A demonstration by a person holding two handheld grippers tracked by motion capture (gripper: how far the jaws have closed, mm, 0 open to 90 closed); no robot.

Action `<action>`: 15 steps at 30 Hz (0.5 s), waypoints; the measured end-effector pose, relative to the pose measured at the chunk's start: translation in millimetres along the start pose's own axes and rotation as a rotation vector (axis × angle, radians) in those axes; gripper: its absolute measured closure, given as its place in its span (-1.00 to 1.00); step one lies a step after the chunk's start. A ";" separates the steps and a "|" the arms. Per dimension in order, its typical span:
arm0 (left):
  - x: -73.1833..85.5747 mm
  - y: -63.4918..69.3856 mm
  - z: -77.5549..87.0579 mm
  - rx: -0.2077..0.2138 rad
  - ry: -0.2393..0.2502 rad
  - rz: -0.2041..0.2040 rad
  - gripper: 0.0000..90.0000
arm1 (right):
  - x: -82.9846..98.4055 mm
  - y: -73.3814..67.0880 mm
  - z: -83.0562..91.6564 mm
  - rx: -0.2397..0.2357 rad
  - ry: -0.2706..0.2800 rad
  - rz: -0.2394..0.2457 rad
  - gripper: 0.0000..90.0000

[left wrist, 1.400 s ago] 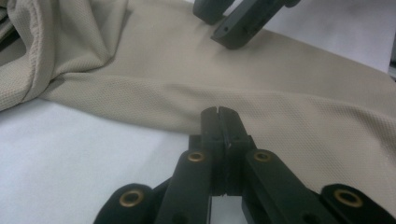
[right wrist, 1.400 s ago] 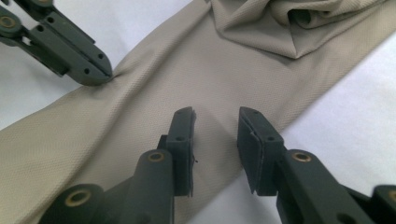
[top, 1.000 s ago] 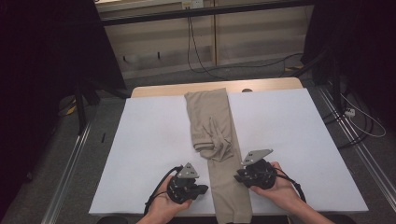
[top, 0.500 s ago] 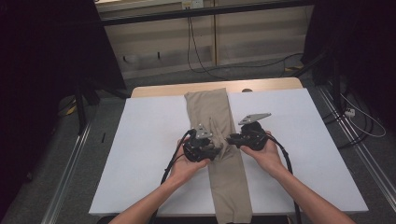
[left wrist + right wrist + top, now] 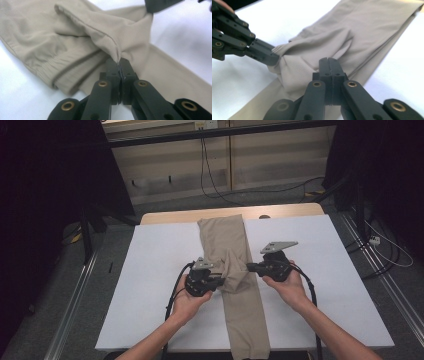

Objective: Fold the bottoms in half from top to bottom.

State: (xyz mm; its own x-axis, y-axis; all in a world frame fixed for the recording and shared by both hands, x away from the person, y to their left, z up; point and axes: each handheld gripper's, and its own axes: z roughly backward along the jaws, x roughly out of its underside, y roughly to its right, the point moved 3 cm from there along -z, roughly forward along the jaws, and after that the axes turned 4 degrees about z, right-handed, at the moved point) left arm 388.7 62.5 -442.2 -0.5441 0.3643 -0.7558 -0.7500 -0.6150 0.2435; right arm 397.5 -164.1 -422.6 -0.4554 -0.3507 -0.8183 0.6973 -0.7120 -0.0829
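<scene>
two hands reach in from below, each holding one gripper. left gripper (image 5: pixel 220 281) and right gripper (image 5: pixel 250 266) each pinch a fold of one beige trouser leg (image 5: pixel 235 270) mid-table on white cloth (image 5: pixel 150 285).

From the high view we look forward and down from above the person's side, taking in the whole white table (image 5: pixel 150 270), the floor beyond and both forearms entering from the bottom. In the left gripper view we ride low and close, looking along the left gripper (image 5: pixel 120 65) across the beige trousers (image 5: pixel 82 37). In the right gripper view we sit equally near behind the right gripper (image 5: pixel 328 61), facing the opposite way. Both close views share the bunched fold of cloth, and each catches the other gripper beyond it.
</scene>
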 end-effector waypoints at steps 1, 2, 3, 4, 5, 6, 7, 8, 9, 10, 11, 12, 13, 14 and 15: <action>1.8 2.5 4.0 0.006 -0.001 -0.012 0.96 | 0.1 -0.4 6.4 -0.008 0.015 -0.002 1.00; 3.7 5.7 7.2 0.013 0.009 -0.012 0.96 | 0.7 -0.8 12.6 -0.013 0.028 -0.005 1.00; 5.3 8.5 10.2 0.019 0.009 -0.018 0.96 | 1.6 -1.3 18.4 -0.022 0.041 -0.014 1.00; 7.2 11.0 13.2 0.021 0.012 -0.026 0.96 | 2.7 -2.5 23.9 -0.040 0.054 -0.026 1.00; 9.4 13.6 15.3 0.027 0.010 -0.035 0.96 | 3.8 -4.6 28.8 -0.053 0.069 -0.042 1.00; 12.7 15.7 16.8 0.031 0.000 -0.051 0.96 | 5.3 -7.4 33.2 -0.066 0.078 -0.041 1.00; 16.8 17.3 17.9 0.023 -0.001 -0.063 0.96 | 7.3 -11.5 36.9 -0.079 0.081 -0.042 1.00; 21.7 18.1 18.5 0.025 -0.014 -0.072 0.96 | 10.0 -16.1 39.6 -0.092 0.080 -0.037 1.00; 27.2 18.1 17.7 0.022 -0.028 -0.076 0.95 | 13.5 -21.3 41.3 -0.106 0.074 -0.037 1.00; 32.4 17.2 17.1 0.025 -0.047 -0.076 0.91 | 18.4 -26.4 41.7 -0.118 0.055 -0.030 1.00; 37.1 16.2 16.6 0.028 -0.070 -0.075 0.86 | 24.5 -31.5 41.0 -0.121 0.028 -0.025 1.00; 40.6 15.7 16.1 0.017 -0.077 -0.076 0.83 | 31.7 -36.4 39.7 -0.126 0.001 -0.023 1.00; 42.7 15.6 16.2 0.036 -0.092 -0.074 0.81 | 39.6 -41.0 37.7 -0.136 -0.033 -0.023 1.00; 43.2 15.9 16.6 0.043 -0.101 -0.077 0.77 | 47.1 -44.8 36.2 -0.135 -0.065 -0.021 1.00; 42.5 16.9 17.8 0.052 -0.104 -0.078 0.73 | 53.7 -48.1 35.0 -0.140 -0.088 -0.024 1.00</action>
State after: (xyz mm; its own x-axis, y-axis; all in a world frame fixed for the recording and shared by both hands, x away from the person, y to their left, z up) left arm 346.2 80.1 -459.4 -0.5172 0.4818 -0.7074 -0.8087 -0.5457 0.2195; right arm 320.1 -170.0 -442.6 -0.5157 -0.3909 -0.7624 0.7530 -0.6312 -0.1857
